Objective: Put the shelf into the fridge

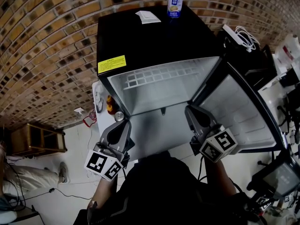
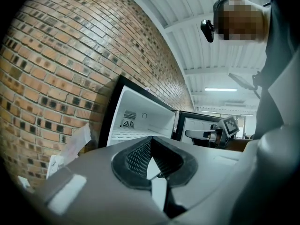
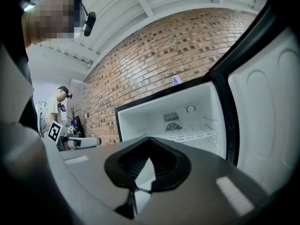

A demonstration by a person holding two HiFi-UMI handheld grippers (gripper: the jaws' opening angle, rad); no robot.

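Grey moulded plastic forms both tools, each carrying a cube of black-and-white square markers at its near end. The left hand-held gripper has its ribbed black rubber pads pressed almost together on the left edge of the shelf. The right hand-held gripper is pinched the same way on the right edge. In each gripper view only a thin pale sliver of the plate shows between the pads. The shelf is a flat, smooth, pale rectangular sheet spanning the gap between the two tools. It sits just in front of the open fridge, with its far edge close to the mouth of the cavity. The fridge is a glossy black box with a smooth white lining. A white grid rack lies across the inside, and a round slotted vent sits in the back wall. Its door stands swung open on the right, showing a moulded white inner face. A yellow label is stuck near the front of the black top, and a slim blue-and-white can stands upright near the back edge. Behind it all is a rough brown brick wall.
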